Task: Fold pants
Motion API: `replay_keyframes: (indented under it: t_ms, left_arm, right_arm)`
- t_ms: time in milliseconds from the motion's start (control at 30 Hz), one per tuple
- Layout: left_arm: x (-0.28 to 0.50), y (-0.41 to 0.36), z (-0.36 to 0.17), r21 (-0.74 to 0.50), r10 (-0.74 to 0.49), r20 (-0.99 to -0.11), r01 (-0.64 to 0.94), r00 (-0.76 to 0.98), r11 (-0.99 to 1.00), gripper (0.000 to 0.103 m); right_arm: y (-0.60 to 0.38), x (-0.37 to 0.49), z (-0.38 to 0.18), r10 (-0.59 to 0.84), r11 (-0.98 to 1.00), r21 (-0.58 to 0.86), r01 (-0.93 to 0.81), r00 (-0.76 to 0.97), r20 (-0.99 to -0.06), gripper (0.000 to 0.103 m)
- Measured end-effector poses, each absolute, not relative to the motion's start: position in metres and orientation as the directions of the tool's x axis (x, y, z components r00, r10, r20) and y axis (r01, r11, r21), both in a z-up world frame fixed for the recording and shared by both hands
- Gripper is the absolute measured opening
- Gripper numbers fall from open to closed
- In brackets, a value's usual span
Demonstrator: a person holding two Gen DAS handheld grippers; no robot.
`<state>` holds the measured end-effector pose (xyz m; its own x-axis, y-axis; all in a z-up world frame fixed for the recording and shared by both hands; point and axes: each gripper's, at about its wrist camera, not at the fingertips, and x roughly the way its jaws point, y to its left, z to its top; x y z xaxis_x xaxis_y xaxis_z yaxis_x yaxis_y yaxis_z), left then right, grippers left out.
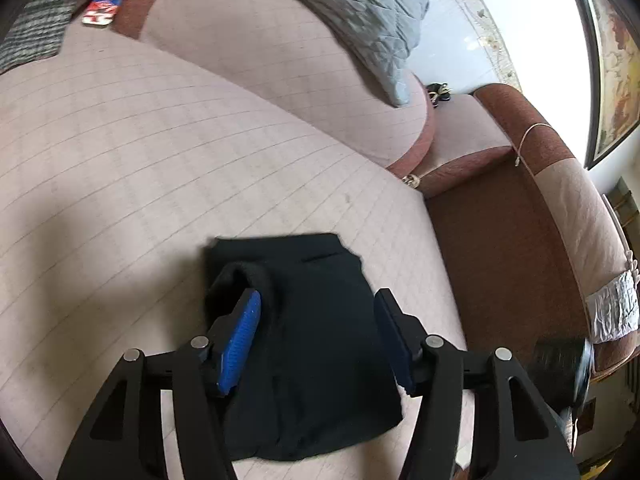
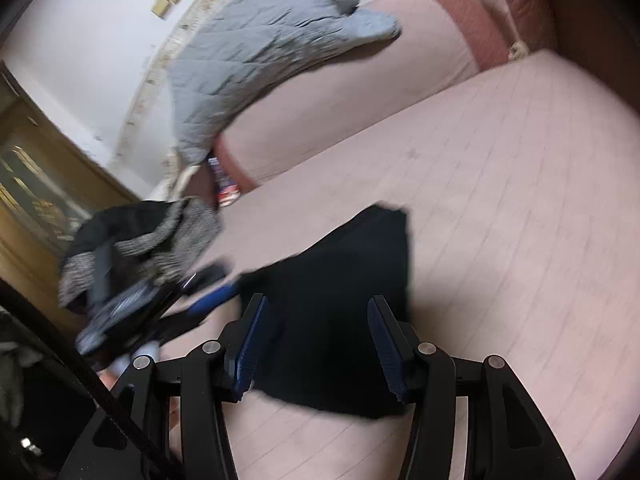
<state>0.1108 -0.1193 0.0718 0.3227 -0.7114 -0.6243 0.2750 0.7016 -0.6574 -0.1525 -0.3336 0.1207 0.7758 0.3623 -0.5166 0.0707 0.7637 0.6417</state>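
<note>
The black pants (image 1: 312,344) lie folded into a small bundle on the pink quilted sofa seat (image 1: 120,168). My left gripper (image 1: 318,300) is open just above the bundle, with a fold of cloth bulging by its left blue pad (image 1: 240,340). In the right wrist view the pants (image 2: 336,320) lie under my right gripper (image 2: 316,308), which is open and empty. The left gripper (image 2: 200,296) shows there as a blurred shape at the left edge of the pants.
A grey quilted blanket (image 1: 380,12) hangs over the sofa back cushion (image 2: 340,92). A grey-black knit garment (image 2: 140,240) lies at the seat's left end. The brown armrest (image 1: 500,240) bounds the seat on the right. A colourful packet (image 1: 100,12) lies at the back.
</note>
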Motion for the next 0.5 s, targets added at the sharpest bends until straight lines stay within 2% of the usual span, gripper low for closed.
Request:
replay_keyframes:
  t_ms: [67, 233, 467, 500]
  left_arm:
    - [0.120, -0.131, 0.062, -0.644, -0.695, -0.644, 0.265, 0.318, 0.718, 0.063]
    - [0.139, -0.132, 0.020, -0.608, -0.631, -0.723, 0.175, 0.280, 0.775, 0.062]
    - [0.138, -0.087, 0.021, -0.736, -0.728, -0.631, 0.089, 0.268, 0.671, 0.063]
    - [0.139, -0.080, 0.022, -0.740, -0.728, -0.629, 0.078, 0.272, 0.668, 0.063]
  right_arm:
    - [-0.324, -0.157, 0.110, 0.404, 0.738, 0.672, 0.055, 0.762, -0.506, 0.061]
    - [-0.321, -0.154, 0.066, 0.415, 0.713, 0.688, 0.134, 0.710, -0.569, 0.061]
    - [-0.331, -0.159, 0.066, 0.412, 0.682, 0.718, 0.137, 0.739, -0.532, 0.062]
    - [-0.331, -0.163, 0.069, 0.395, 0.692, 0.708, 0.140, 0.748, -0.534, 0.065]
